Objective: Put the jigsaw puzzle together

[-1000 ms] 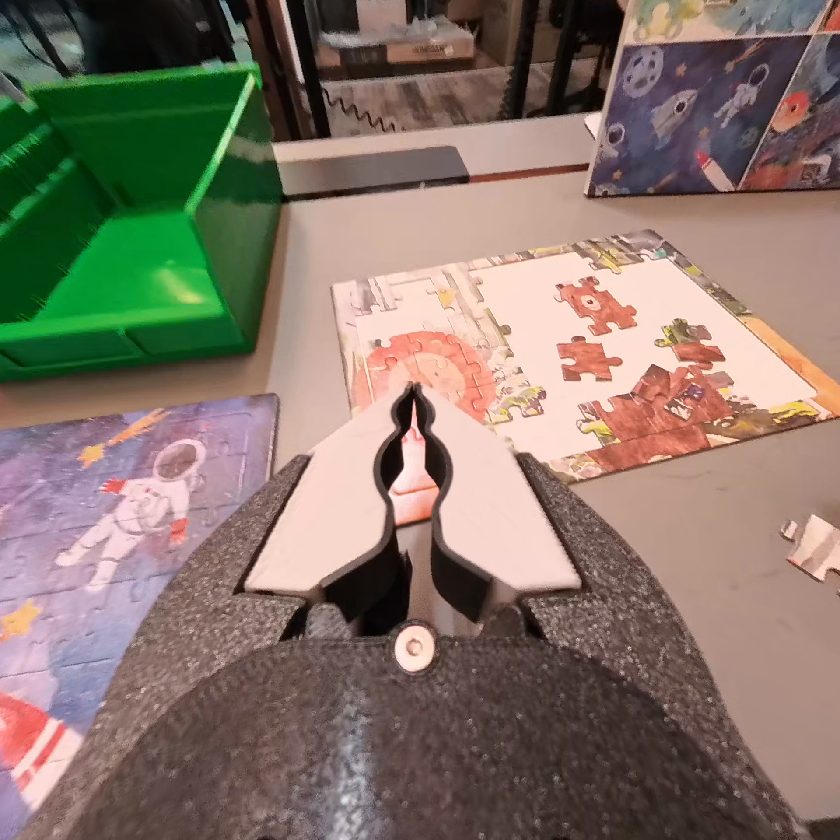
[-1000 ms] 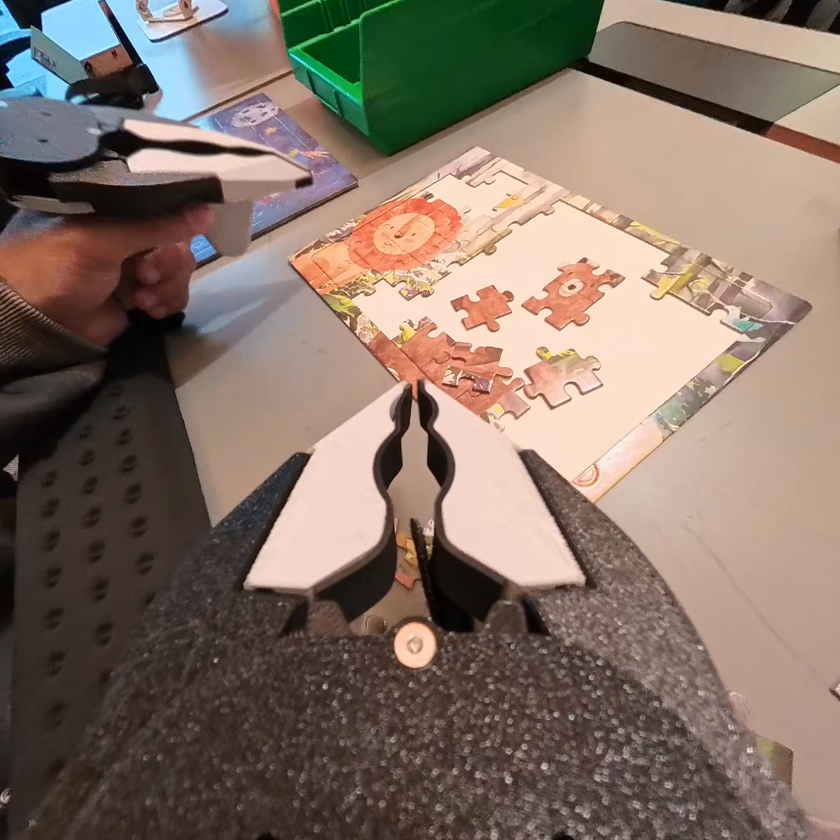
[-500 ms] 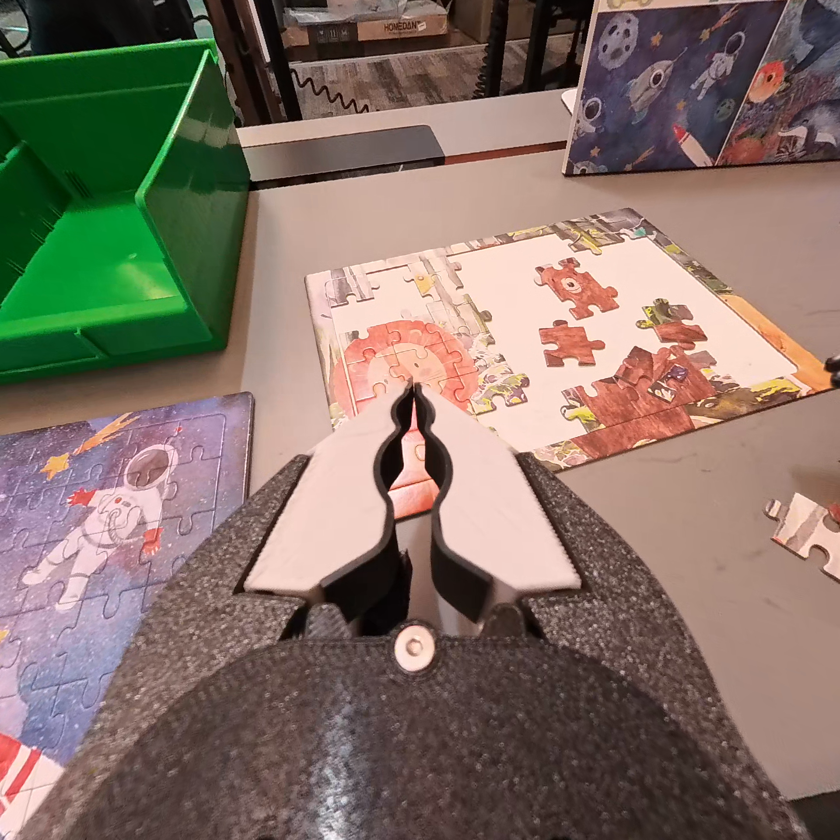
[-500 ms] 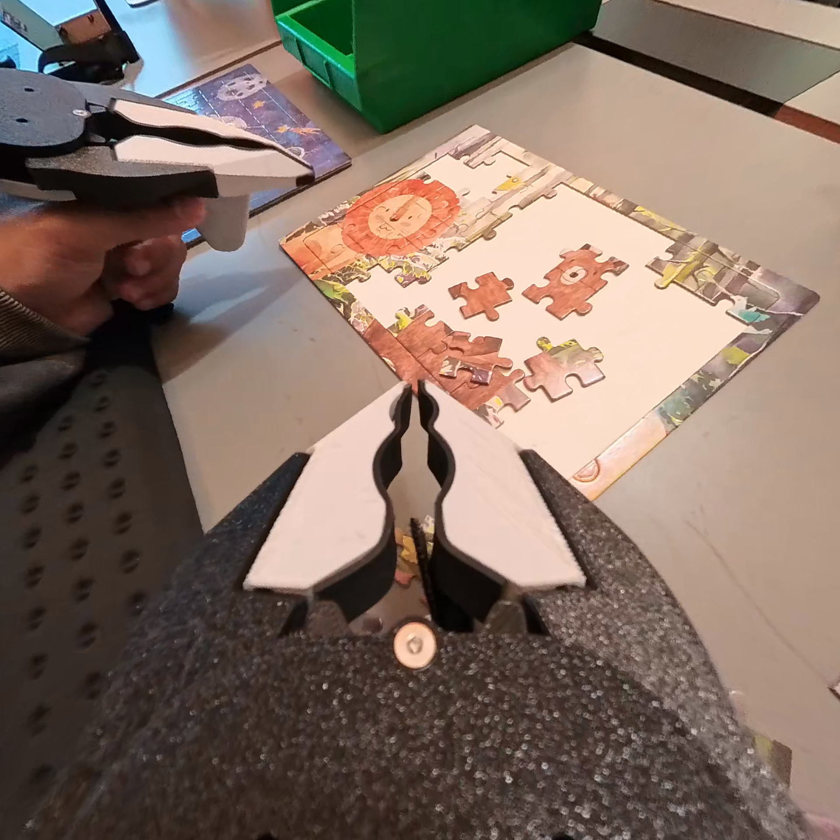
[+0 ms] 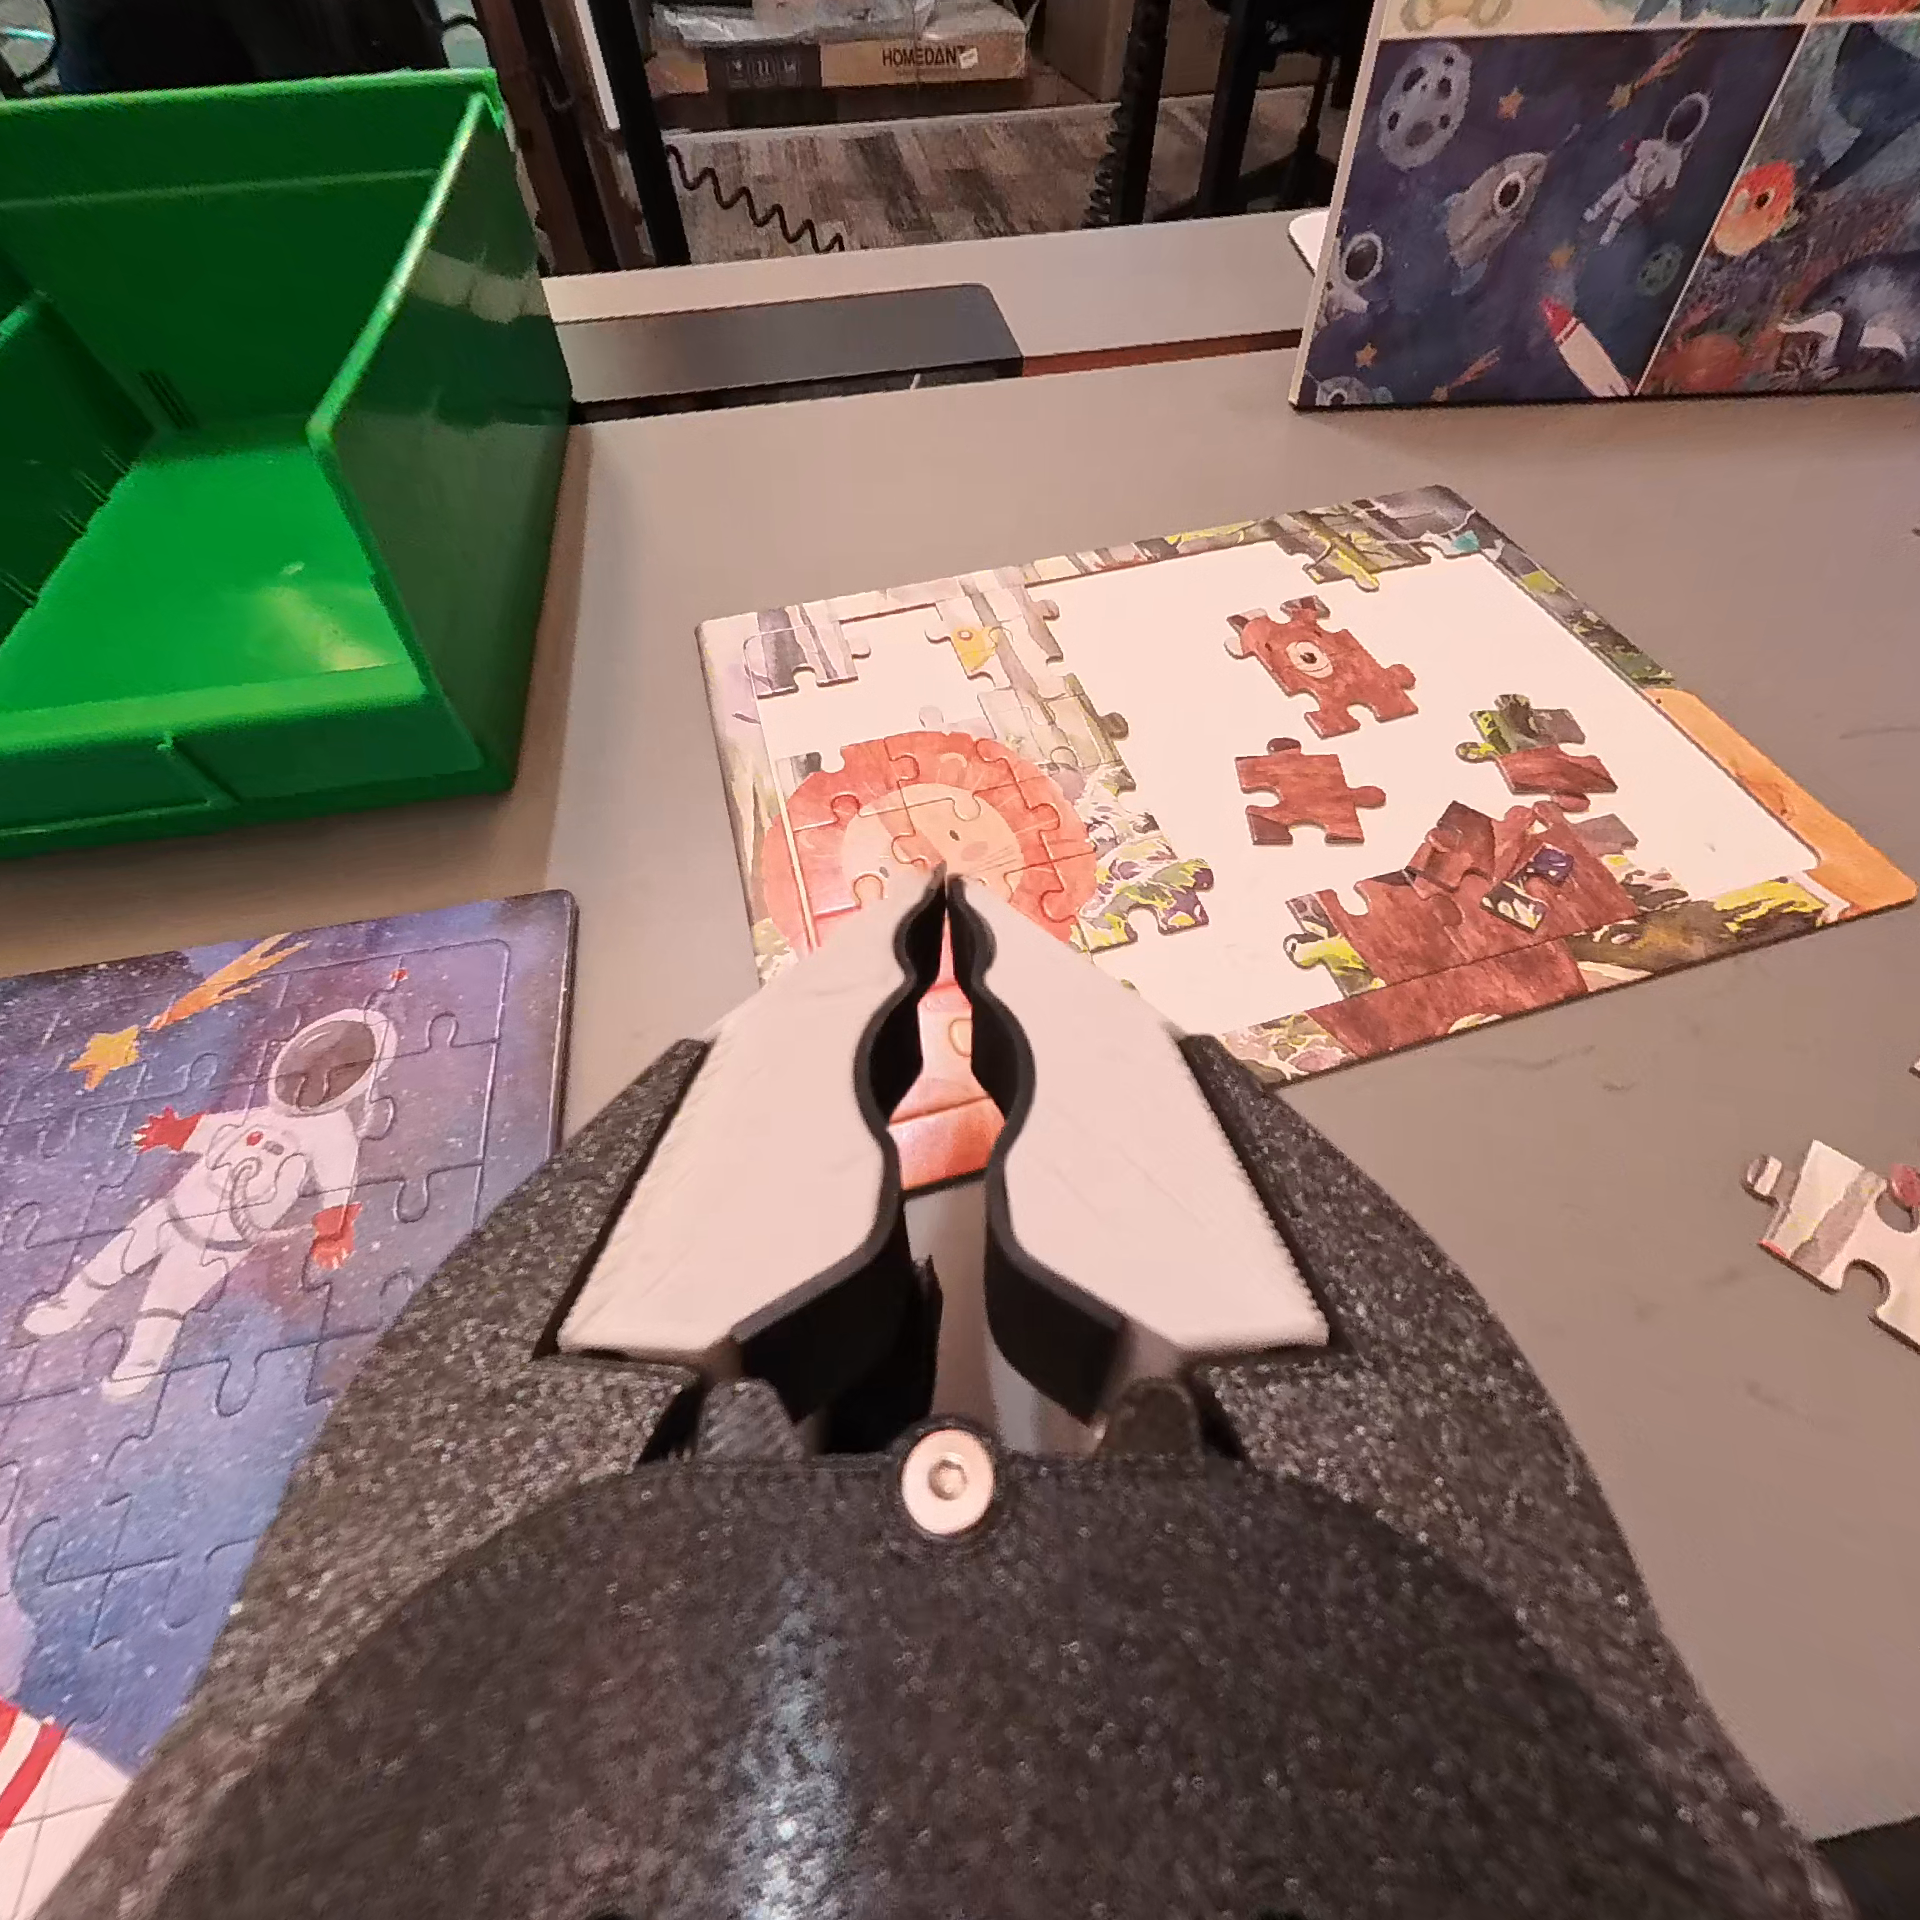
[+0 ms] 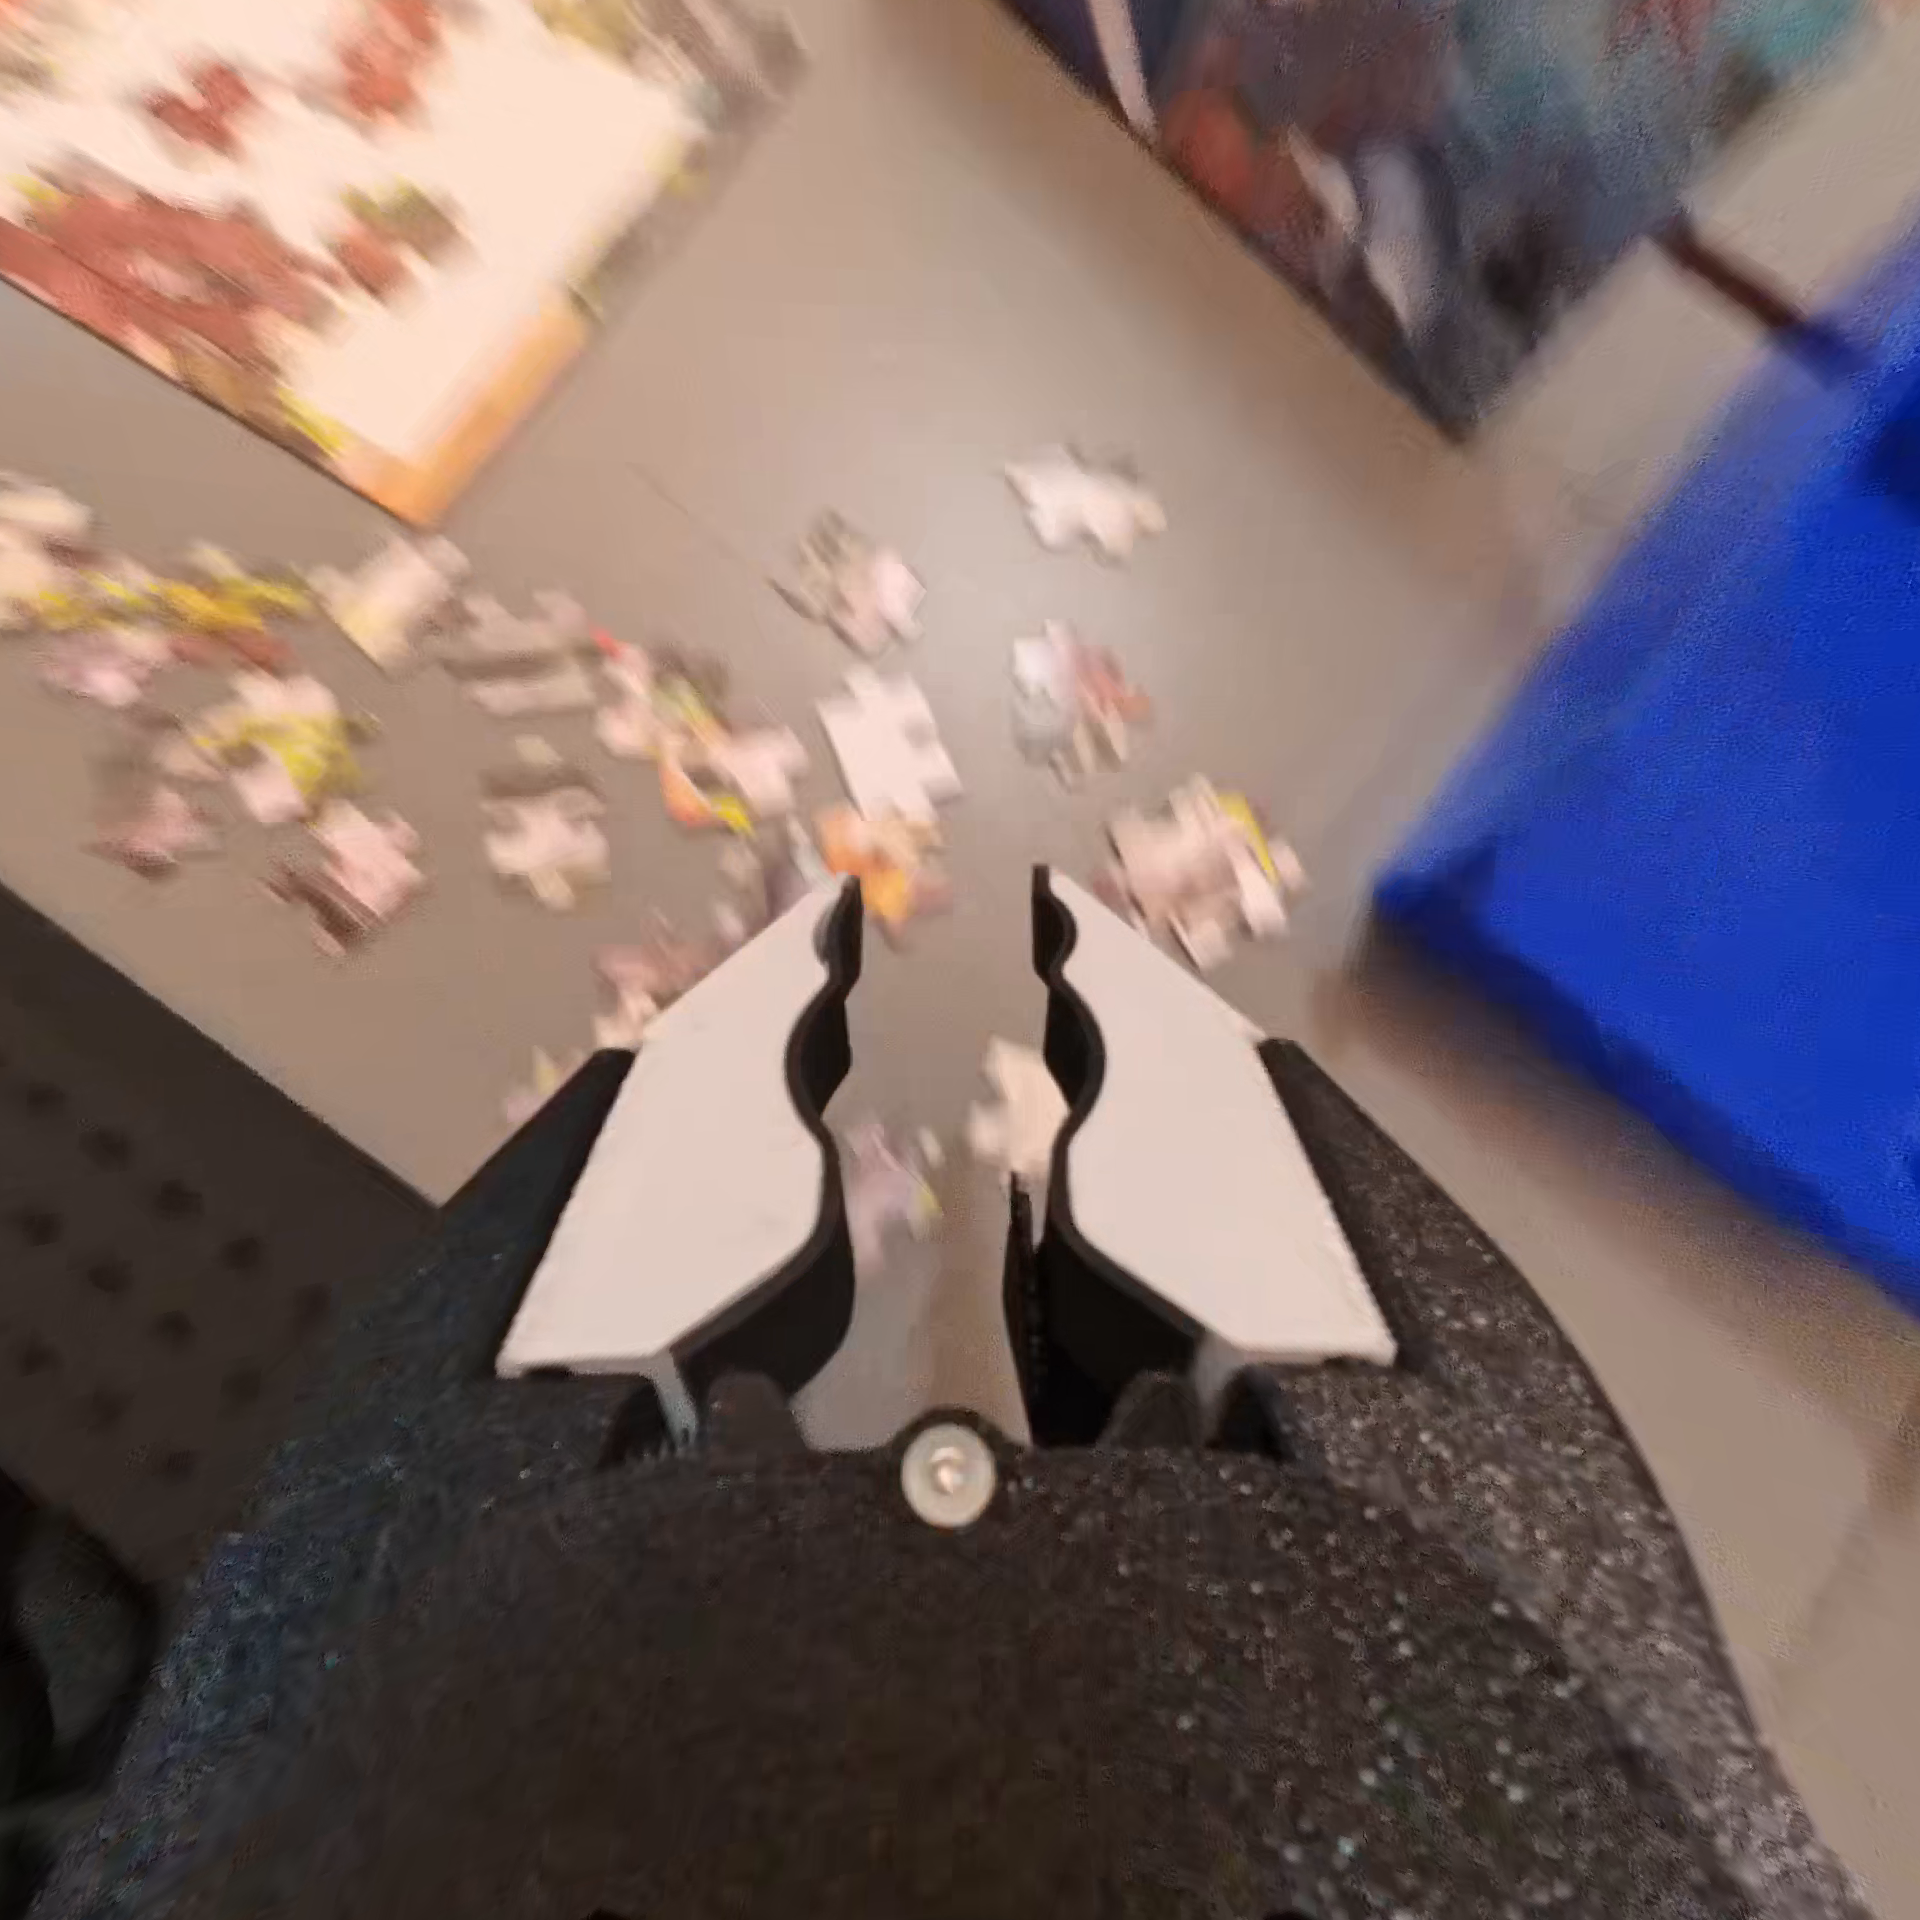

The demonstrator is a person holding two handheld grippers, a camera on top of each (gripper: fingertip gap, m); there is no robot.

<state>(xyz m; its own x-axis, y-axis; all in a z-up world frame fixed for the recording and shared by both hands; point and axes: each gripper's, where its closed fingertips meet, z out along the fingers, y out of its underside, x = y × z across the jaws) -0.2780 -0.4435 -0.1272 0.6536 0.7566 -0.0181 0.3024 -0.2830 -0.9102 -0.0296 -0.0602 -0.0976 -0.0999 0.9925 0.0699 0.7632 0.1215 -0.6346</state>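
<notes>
Right gripper: the right gripper point(image 6: 945, 894) hangs over the grey table point(image 6: 1039, 312) with its jaws spread and nothing between them; the whole right wrist view is smeared by motion.
Left gripper: the left gripper point(image 5: 945, 888) has its fingers pressed together at the tips, empty, held above the near edge of the puzzle board point(image 5: 1787, 862).
Task's thing: the board lies flat on the table, partly filled, with a lion face point(image 5: 935, 821) assembled at its left and brown pieces point(image 5: 1455, 925) joined along the near edge; several single pieces sit unjoined on the white middle.
Loose pieces: a scatter of loose pieces point(image 6: 883, 738) lies on the bare table, well apart from the board's orange corner point(image 6: 468, 457).
Key relation: the scatter sits straight ahead of the open right jaws and spreads to their left; an orange-tinted piece point(image 6: 883, 862) lies just past the fingertips, slightly left of the gap's centre.
Long axis: too blurred to tell how any single piece is turned.
Nearer hand: by my reading the right gripper is far nearer the scatter; from the left wrist view only one stray piece point(image 5: 1839, 1236) shows, off to that gripper's right.
Likely step: probably reaching for the next piece to carry to the board.
Beside: a blue bin point(image 6: 1714, 779) stands close on the right of the scatter.
</notes>
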